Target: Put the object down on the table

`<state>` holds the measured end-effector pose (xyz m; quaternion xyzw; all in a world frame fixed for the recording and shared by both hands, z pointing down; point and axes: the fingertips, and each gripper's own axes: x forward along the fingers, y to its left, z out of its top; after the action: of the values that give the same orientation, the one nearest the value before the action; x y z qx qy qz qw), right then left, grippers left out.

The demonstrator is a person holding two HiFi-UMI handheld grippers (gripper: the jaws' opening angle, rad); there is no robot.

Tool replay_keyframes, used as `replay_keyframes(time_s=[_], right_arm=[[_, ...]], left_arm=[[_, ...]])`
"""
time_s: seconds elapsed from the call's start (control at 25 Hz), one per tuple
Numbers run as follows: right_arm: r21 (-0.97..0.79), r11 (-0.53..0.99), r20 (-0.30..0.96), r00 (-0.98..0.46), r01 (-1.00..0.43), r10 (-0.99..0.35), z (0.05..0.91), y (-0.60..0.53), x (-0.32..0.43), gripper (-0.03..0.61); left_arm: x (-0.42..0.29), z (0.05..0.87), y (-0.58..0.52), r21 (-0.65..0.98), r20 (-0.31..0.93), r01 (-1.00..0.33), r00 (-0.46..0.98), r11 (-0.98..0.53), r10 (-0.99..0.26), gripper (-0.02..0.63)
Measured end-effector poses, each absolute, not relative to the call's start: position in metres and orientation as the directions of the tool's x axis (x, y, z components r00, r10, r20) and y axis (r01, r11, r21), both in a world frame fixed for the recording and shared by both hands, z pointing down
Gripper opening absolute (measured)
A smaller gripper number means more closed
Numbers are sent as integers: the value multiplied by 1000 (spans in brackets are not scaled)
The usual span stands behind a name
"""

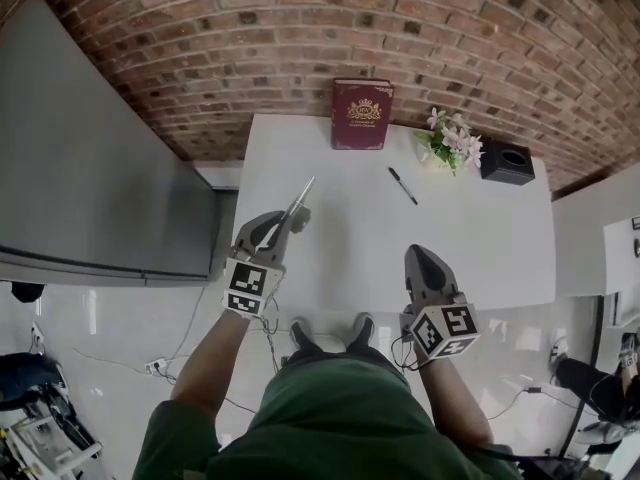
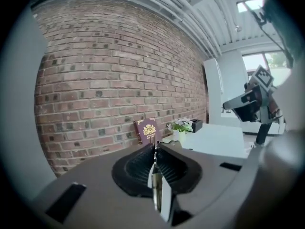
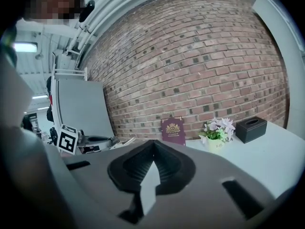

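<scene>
**A:** How far along is the person with the task?

**B:** Not far, by the look of it. The slim silvery object is not yet on the table. The left gripper has it clamped, so lowering and letting go both seem left to do.

**A:** Is the grip certain?

**B:** Yes. In the left gripper view the jaws of the left gripper are pressed together on the object, which shows edge-on as a thin flat strip running back between the pads.

**A:** Where does it sit relative to that gripper?

**B:** In the head view it passes through the jaws and sticks out past the tips toward 1 o'clock. Its free end is over the table's 9 o'clock edge. How high above the surface it hangs cannot be told.

**A:** And the other hand?

**B:** The right gripper is near the table's 6 o'clock edge, well apart from the object. In the right gripper view the jaws of the right gripper meet with nothing between them.

**A:** Is there room to set it down?

**B:** Probably. The book stands at 12 o'clock. The pen, flowers and black box lie toward 1 and 2 o'clock, away from the object.
</scene>
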<state>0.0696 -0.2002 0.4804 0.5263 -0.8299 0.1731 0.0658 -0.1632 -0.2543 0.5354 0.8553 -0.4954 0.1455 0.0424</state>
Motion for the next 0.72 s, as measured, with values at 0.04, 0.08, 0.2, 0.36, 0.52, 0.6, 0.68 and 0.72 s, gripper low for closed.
replay_keyframes(time_s=[0.04, 0.08, 0.2, 0.36, 0.52, 0.6, 0.68, 0.72], right_arm=[[-223, 383, 294, -437, -896, -850, 483, -202, 72, 3], [-227, 380, 296, -435, -897, -850, 485, -203, 74, 3], [-235, 368, 307, -428, -900, -850, 490, -206, 81, 3], [-236, 350, 321, -413, -906, -852, 496, -209, 89, 3], [-231, 330, 331, -393, -915, -858, 497, -209, 98, 3], [-226, 317, 336, -379, -921, -862, 497, -208, 104, 3], [-222, 304, 341, -366, -927, -866, 497, -207, 109, 3], [-220, 298, 344, -360, -929, -867, 497, -207, 111, 3]], left_arm=[[-160, 541, -258, -97, 301, -853, 466, -513, -832, 25], [-156, 546, -260, -119, 312, -844, 467, -522, -827, 25], [-143, 560, -267, -172, 342, -814, 478, -554, -809, 25], [-131, 576, -278, -211, 384, -783, 483, -585, -787, 25], [-122, 588, -285, -234, 400, -763, 489, -602, -775, 25], [-116, 595, -287, -253, 410, -745, 494, -616, -766, 25], [-110, 602, -288, -274, 427, -720, 503, -638, -752, 25], [-106, 607, -288, -283, 436, -706, 508, -649, -743, 25]])
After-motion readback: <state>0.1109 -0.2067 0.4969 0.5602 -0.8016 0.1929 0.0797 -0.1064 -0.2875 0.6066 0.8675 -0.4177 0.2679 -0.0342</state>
